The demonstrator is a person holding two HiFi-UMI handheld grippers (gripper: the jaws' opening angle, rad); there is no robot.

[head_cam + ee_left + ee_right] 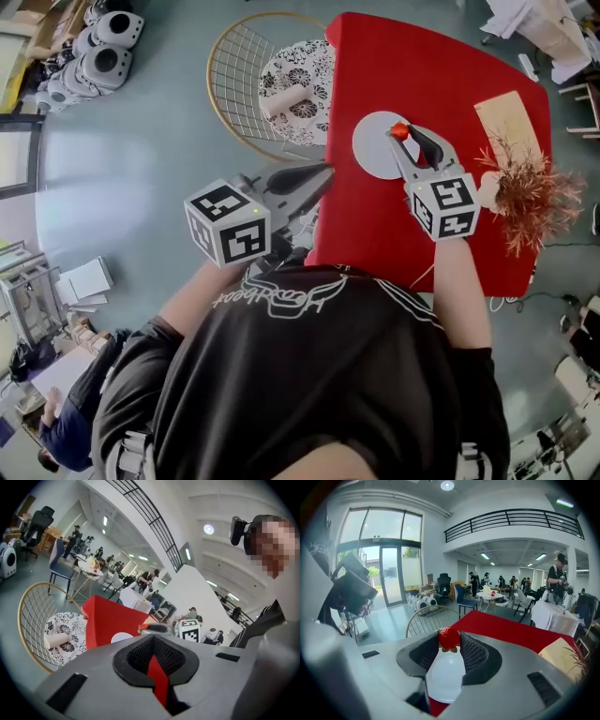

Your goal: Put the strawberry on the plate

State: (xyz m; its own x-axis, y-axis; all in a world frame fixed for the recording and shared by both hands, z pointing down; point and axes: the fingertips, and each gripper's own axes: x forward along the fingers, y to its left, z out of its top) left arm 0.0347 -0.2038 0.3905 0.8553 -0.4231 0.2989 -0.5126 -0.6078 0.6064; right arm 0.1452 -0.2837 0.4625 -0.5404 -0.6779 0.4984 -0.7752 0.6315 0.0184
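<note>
A small red strawberry (400,131) sits between the fingertips of my right gripper (405,135), which is shut on it. It hangs over the right edge of a round white plate (373,148) on the red table (422,66). In the right gripper view the strawberry (449,637) shows at the jaw tips with the plate (444,679) just below. My left gripper (325,174) hovers at the table's left edge, off the plate, with its jaws together and nothing in them. From the left gripper view the plate (121,638) lies ahead.
A gold wire basket (234,66) holding a patterned cloth and a paper roll stands left of the table. A pale board (506,117) and a bundle of dried reddish twigs (532,192) lie on the table's right side. Chairs and people fill the room behind.
</note>
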